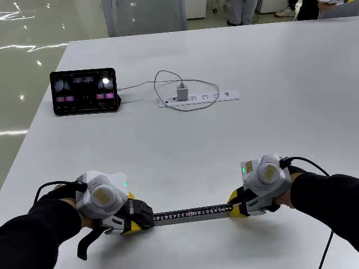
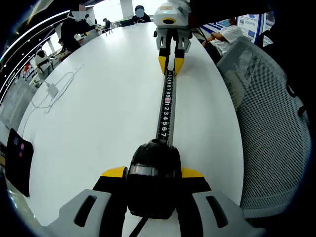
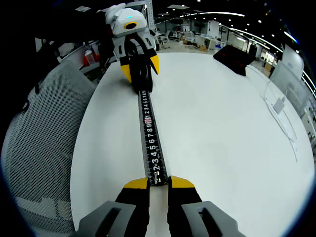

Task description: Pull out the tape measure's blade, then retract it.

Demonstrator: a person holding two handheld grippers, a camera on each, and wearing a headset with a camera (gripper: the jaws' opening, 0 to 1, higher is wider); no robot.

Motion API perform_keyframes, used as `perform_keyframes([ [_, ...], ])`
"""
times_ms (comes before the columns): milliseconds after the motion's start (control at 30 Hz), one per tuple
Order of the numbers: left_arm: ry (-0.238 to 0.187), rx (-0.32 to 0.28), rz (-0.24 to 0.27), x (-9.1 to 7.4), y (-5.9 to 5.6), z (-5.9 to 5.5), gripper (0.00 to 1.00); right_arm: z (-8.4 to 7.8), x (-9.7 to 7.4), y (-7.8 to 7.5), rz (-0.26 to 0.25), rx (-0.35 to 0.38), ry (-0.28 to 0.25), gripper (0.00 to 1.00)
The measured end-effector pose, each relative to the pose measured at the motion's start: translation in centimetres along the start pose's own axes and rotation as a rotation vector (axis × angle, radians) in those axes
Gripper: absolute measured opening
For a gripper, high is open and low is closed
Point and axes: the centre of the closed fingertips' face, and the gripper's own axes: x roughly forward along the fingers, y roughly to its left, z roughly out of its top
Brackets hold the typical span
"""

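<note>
A black tape measure case sits low over the white table at the near left, with my left gripper shut on it. Its numbered blade runs out flat to the right along the tabletop. My right gripper is shut on the blade's end, yellow fingertips pinching it. In the right gripper view the left gripper and the case lie at the far end; in the left gripper view the right gripper holds the far tip.
A dark tablet stands at the far left of the table. A white power strip with a charger and looping cable lies beyond the middle. A mesh chair sits beside the table's near edge. People stand in the background.
</note>
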Motion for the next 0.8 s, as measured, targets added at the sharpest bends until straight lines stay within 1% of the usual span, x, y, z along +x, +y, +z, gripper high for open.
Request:
perform_keyframes([
  [800,-0.001,-0.001,0.001,0.0,0.0,0.0,0.33,-1.5,-1.1,-0.2,-0.013,0.008,0.014,0.09],
])
